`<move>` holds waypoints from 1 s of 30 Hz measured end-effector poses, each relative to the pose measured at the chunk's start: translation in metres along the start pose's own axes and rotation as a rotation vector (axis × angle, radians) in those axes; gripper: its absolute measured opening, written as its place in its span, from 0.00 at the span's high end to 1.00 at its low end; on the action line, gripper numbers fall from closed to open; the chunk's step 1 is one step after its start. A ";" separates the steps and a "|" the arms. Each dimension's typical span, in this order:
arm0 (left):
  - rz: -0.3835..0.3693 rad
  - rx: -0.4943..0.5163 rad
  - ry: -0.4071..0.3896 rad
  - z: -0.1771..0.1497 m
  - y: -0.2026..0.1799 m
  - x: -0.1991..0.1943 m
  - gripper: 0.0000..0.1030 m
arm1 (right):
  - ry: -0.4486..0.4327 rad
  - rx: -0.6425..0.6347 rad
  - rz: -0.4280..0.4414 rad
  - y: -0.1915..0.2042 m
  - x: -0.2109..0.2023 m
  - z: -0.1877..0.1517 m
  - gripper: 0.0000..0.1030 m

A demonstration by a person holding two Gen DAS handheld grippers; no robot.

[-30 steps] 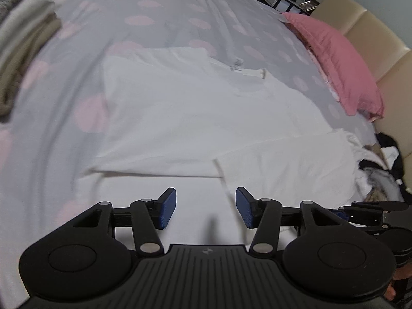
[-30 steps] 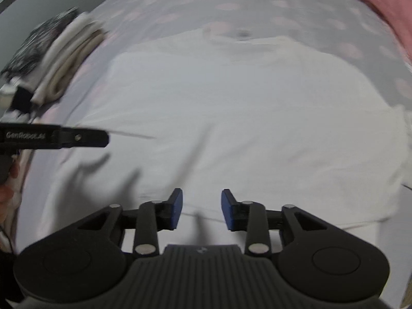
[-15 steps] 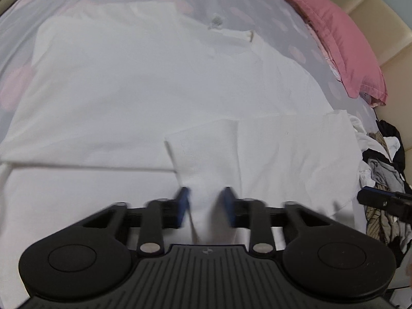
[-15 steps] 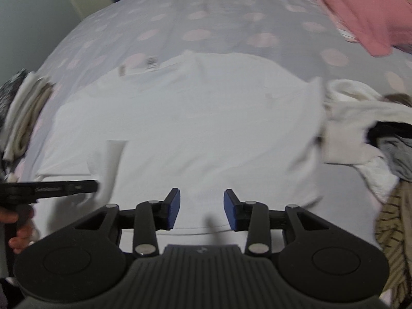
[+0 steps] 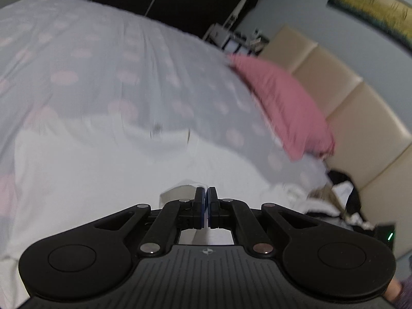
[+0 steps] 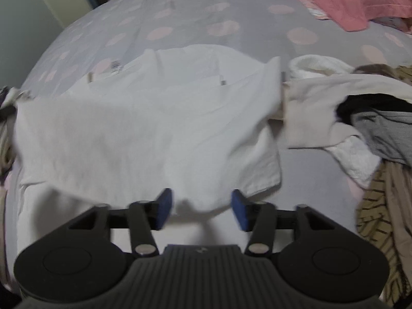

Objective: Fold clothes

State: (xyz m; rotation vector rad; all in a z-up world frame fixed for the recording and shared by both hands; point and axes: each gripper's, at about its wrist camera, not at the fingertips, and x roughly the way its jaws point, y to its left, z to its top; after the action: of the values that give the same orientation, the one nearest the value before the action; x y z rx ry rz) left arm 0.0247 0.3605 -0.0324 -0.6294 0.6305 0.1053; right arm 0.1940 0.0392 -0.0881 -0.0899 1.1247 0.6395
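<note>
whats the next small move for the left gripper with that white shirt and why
Probably carry the pinched fabric across the white shirt and lay it down. The left gripper is shut on a lifted edge of it, while the right gripper is open, holding nothing, with the shirt spread on the bed.

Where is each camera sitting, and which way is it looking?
Left wrist view: sits on the left gripper, looking along its closed fingers across the white cotton shirt toward the pink pillow and beige padded headboard; its black gripper frame shows, pinching a shirt fold.
Right wrist view: sits on the right gripper, looking over the same shirt, with a pile of unfolded clothes on the right; its open blue-padded fingers show.
Both views share the shirt, the pillow and the grey bedsheet with pink dots.
</note>
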 end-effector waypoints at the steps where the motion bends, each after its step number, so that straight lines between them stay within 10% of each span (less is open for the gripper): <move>1: -0.005 -0.007 -0.016 0.005 0.001 -0.003 1.00 | 0.005 -0.024 -0.001 0.004 0.002 -0.002 0.43; 13: -0.027 -0.080 -0.186 0.049 0.019 -0.035 1.00 | -0.032 -0.177 -0.198 0.013 0.037 0.014 0.43; 16: 0.004 -0.110 -0.193 0.051 0.035 -0.038 1.00 | -0.034 -0.175 -0.235 0.008 0.041 0.018 0.65; 17: 0.031 -0.109 -0.191 0.051 0.040 -0.038 1.00 | -0.031 -0.165 -0.241 0.005 0.042 0.019 0.83; 20: 0.125 -0.107 -0.167 0.048 0.057 -0.034 1.00 | -0.018 -0.098 -0.220 -0.004 0.040 0.021 0.95; 30: 0.434 -0.088 0.063 0.014 0.121 0.010 1.00 | 0.030 -0.042 -0.213 -0.012 0.041 0.022 0.97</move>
State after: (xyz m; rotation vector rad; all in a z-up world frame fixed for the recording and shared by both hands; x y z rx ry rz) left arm 0.0061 0.4661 -0.0920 -0.5740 0.8205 0.5220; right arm 0.2293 0.0555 -0.1162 -0.2530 1.1134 0.4733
